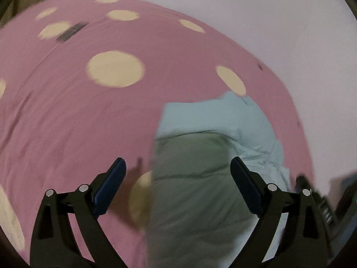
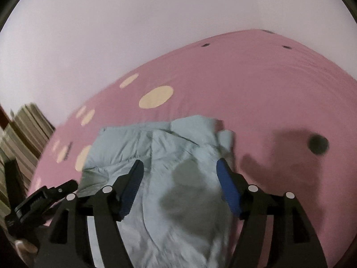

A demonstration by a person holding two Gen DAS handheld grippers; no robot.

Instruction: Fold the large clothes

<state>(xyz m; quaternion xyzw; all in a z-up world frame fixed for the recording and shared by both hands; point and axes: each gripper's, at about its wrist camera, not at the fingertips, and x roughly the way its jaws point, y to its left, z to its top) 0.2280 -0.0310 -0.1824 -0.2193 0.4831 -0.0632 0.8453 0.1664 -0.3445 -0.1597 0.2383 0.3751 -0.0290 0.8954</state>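
Observation:
A light blue garment (image 1: 214, 125) lies in a folded, rumpled strip on a pink bed sheet (image 1: 89, 116) with cream dots. My left gripper (image 1: 178, 165) is open and hovers over the garment's left edge, holding nothing. In the right wrist view the garment (image 2: 169, 143) runs from the middle down to the bottom edge. My right gripper (image 2: 179, 167) is open above it, with cloth showing between the fingers and nothing gripped. The left gripper (image 2: 46, 192) shows at the lower left of the right wrist view.
The pink sheet (image 2: 245, 84) covers the whole bed, with a dark spot (image 2: 318, 144) at the right. A pale wall (image 2: 133, 33) stands behind the bed. Striped fabric (image 2: 26, 122) hangs at the left edge.

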